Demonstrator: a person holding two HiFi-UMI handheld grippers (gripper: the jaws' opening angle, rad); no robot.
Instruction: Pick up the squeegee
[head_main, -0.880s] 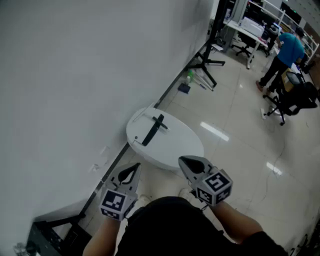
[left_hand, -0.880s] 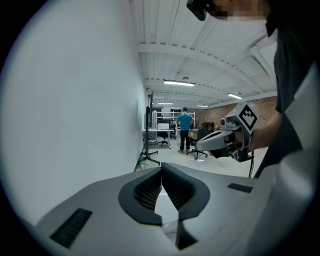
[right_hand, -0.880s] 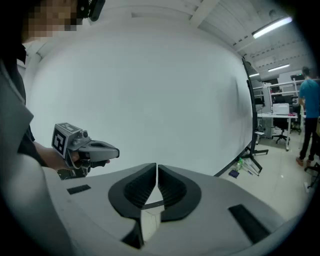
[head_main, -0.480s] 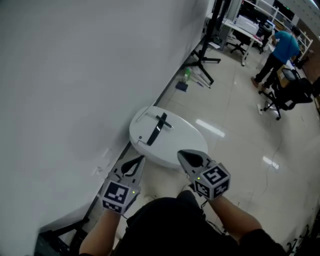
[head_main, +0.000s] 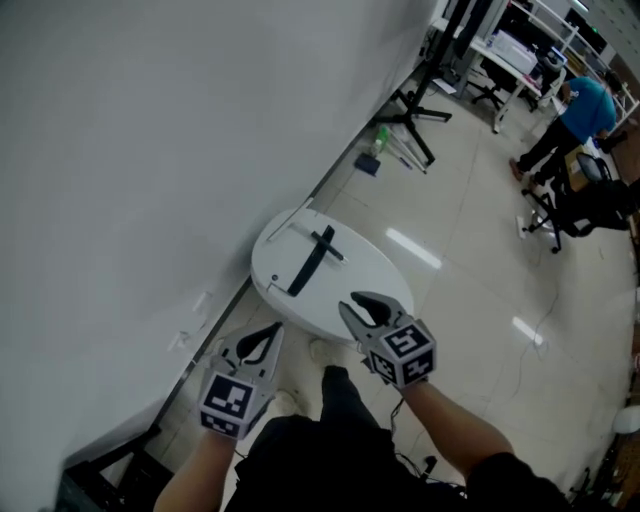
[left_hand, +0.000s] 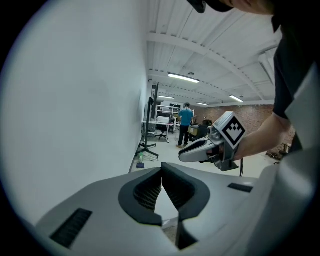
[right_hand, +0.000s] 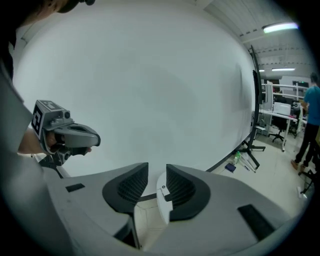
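A black squeegee (head_main: 310, 263) lies on the round white table (head_main: 350, 300) by the wall, handle toward me. My right gripper (head_main: 358, 305) hovers over the table's near edge, a short way from the handle's end. It is open with nothing between its jaws (right_hand: 157, 172). My left gripper (head_main: 270, 332) hangs lower left of the table, off its rim, with its tips (left_hand: 161, 171) touching and nothing held. Neither gripper view shows the squeegee. Each gripper shows in the other's view: the right gripper (left_hand: 202, 150), the left gripper (right_hand: 75, 136).
A plain white wall (head_main: 150, 150) runs along the left. Past the table stand a black tripod (head_main: 415, 110) and a green bottle (head_main: 380, 138) on the tiled floor. A person in a blue shirt (head_main: 582, 105) stands far right near office chairs. My leg (head_main: 340, 385) is below the table.
My right gripper has moved forward, closer to the table's near edge. My leg has stepped forward under it. The left gripper has kept its place.
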